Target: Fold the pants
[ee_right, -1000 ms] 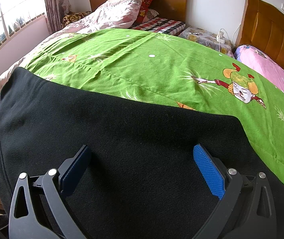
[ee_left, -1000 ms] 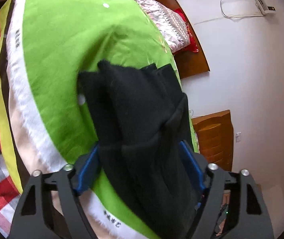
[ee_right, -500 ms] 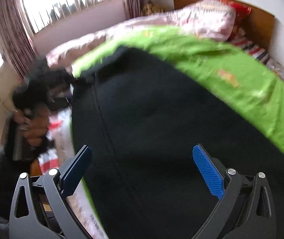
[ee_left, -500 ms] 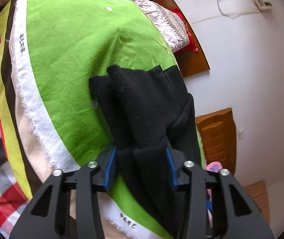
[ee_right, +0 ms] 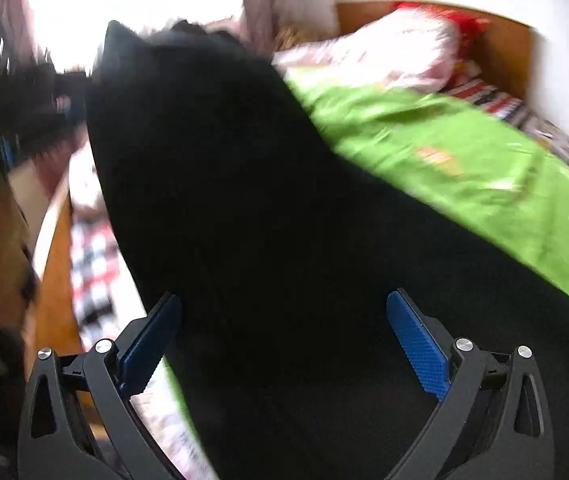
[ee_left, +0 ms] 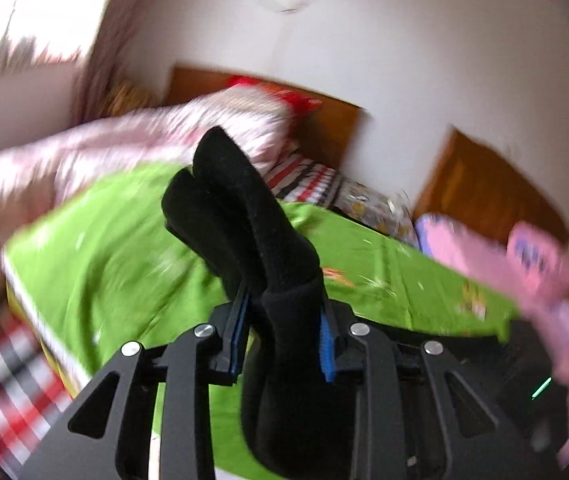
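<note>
— Bedroom walls [ee_left: 384, 40] are white across the top of the left wrist view, and below them lies a bed under a green sheet [ee_left: 116, 248] that fills the middle of the frame. What else is around it?

— Wooden headboard [ee_left: 324, 128] at upper centre, with a pink-white quilt [ee_left: 132, 140] and a red pillow [ee_left: 280, 92] in front of it. Pink bedding [ee_left: 496, 256] sits at the right edge, and a red checked blanket [ee_left: 0, 364] at lower left. All of it is blurred.

— Where are the black pants [ee_left: 244, 216]?

— In the left wrist view a bunched fold of them rises from bottom centre toward the middle of the frame. The left gripper [ee_left: 282, 332] has its blue pads pressed against that fold from both sides, pinching it.

— And the other view?

— There the pants [ee_right: 268, 216] spread as a broad dark sheet from upper left down to the bottom, covering most of the green sheet [ee_right: 476, 160], which shows only at right. A bright window [ee_right: 132, 4] glares at upper left.

— The right gripper [ee_right: 284, 332]?

— Its fingers are spread wide at the bottom, one blue pad on each side, with the cloth in view between them. Neither pad squeezes it.
</note>
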Motion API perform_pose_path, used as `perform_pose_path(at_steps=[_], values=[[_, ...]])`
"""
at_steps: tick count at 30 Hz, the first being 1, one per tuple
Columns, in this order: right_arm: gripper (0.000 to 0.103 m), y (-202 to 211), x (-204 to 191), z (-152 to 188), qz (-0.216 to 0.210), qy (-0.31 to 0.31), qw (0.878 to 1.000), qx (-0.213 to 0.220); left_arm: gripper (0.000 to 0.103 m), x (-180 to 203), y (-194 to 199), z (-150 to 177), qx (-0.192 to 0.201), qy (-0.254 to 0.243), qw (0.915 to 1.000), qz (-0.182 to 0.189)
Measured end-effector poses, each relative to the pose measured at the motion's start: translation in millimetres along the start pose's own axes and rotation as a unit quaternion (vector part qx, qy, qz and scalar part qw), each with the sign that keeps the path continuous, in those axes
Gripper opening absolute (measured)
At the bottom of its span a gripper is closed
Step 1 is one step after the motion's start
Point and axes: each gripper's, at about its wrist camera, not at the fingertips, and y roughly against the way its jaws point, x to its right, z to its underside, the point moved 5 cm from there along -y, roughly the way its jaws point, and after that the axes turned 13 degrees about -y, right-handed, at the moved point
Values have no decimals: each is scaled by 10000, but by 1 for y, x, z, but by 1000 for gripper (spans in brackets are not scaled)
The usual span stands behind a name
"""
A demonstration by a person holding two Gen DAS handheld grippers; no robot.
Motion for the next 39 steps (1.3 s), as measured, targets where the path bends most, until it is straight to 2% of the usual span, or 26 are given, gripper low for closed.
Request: perform_pose_path(at_steps=[2,4,5,7,8,9,10,12,13,14,15,18,19,21,23,24,27,29,33,34,36,37,38,39], values=[[98,49,37,-4,505,-269,9966,596,28,46,2,0,26,-690,9976,-6],[98,112,92,-3,1006,-882,9834,1228,28,100,-1,13,31,-1489,9888,89],[98,143,120,2,1243,-1250,9727,1510,28,135,-4,32,-17,-2020,9793,116],[98,183,160,14,1530,-1801,9547,1809,28,183,-14,64,-171,-2791,9598,220],[98,204,180,26,1586,-2098,9456,1914,30,205,-21,84,-298,-3183,9470,307],[98,214,190,33,1607,-2228,9412,1965,31,228,-29,108,-498,-3563,9320,449],[98,224,200,42,1651,-2348,9369,1997,35,243,-34,126,-643,-3808,9208,550],[98,230,212,58,1655,-2528,9333,1940,40,254,-27,136,-223,-4204,9071,8],[98,232,213,64,1595,-2577,9338,1902,56,255,-23,135,-194,-4203,9071,124],[98,228,212,66,1512,-2605,9352,1861,70,252,-17,132,-161,-4121,9101,404],[98,222,210,71,1387,-2607,9385,1786,73,249,-7,128,-88,-3990,9138,756],[98,205,196,81,1010,-2651,9463,1548,78,226,37,115,303,-3563,9174,1748],[98,198,191,83,823,-2695,9483,1462,84,218,43,112,367,-3433,9207,1817],[98,180,176,83,229,-2809,9517,1215,87,185,51,99,444,-2943,9402,1658],[98,166,162,84,-295,-2943,9501,995,87,144,45,90,399,-2504,9594,1238],[98,156,152,87,-650,-3036,9474,777,87,129,38,85,335,-2338,9655,1094],[98,129,132,97,-995,-3232,9410,148,87,86,29,85,115,-1853,9789,854],[96,116,126,98,-1107,-3326,9365,5,87,70,24,89,34,-1683,9823,825],[83,99,128,83,-848,-3320,9394,-84,87,50,4,104,-265,-1547,9846,774],[79,98,130,79,-743,-3368,9386,-28,86,50,3,109,-302,-1479,9851,830],[78,110,136,67,-420,-3326,9415,337,86,51,5,113,-256,-1417,9857,877],[78,117,136,61,-386,-3269,9429,502,86,53,7,114,-231,-1418,9854,909],[78,120,135,58,-517,-3253,9424,575,86,52,10,115,-209,-1452,9850,914],[78,125,130,57,-847,-3319,9378,567,87,55,10,116,-183,-1541,9842,849]])
